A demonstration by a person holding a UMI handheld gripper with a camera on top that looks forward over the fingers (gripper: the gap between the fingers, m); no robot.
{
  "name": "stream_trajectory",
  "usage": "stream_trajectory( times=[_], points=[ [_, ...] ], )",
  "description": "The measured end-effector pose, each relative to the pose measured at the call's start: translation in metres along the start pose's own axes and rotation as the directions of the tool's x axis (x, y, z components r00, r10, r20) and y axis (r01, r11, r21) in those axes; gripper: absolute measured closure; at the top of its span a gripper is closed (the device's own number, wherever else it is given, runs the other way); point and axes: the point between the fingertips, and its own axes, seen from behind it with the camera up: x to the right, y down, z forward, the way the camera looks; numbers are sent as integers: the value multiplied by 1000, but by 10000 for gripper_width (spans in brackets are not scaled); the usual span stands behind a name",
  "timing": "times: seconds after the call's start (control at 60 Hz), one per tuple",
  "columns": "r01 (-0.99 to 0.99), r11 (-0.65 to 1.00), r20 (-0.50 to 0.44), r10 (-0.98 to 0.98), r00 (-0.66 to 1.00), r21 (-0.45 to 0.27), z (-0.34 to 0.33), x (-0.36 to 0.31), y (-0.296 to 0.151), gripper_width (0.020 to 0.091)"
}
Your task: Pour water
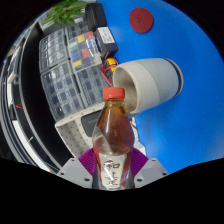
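Holding a bottle [113,140] tight, the gripper [113,168] has both fingers pressed on its sides, and the purple pads [90,160] hug the lower part. The bottle has an orange cap [114,94] and brown drink inside. It stands almost straight up between the fingers.

Just past the cap sits a white cup [147,81] on the blue table [190,40]. In this view the cup looks tipped, with its open mouth turned toward the bottle.

The cap looks like it is on, so I think no pouring can start yet. To do this step well, bring the bottle neck right over the cup's mouth, then tip slowly so nothing spills.

The gripper points forward and a bit down at the table.

Farther off, a clear box [70,70] with many small drawers sits beside the cup, and a red disc [141,18] lies well beyond.
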Motion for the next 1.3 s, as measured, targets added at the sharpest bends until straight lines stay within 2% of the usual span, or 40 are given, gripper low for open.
stream_trajectory(
  times=[0.167,0.317,0.4,0.483,0.55,0.683,0.75,0.867,1.167,1.3],
  points=[
    [97,995,-15,-97,995,-13,-4,0,0,686],
    [467,884,-60,-466,883,-1,-18,-18,-19,684],
    [671,740,-79,-667,741,54,-29,-51,-41,681],
    [829,541,-100,-825,556,141,-43,-96,-68,683],
    [913,357,-160,-907,389,197,-53,-129,-86,683],
    [975,-12,-320,-945,62,222,-72,-171,-133,684],
    [972,-120,-375,-926,-37,201,-80,-174,-161,684],
    [969,-228,-461,-873,-160,96,-87,-161,-210,687],
    [970,-236,-469,-852,-233,-52,-67,-76,-274,686],
    [966,-245,-468,-847,-253,-79,-60,-51,-287,686]
  ],
)
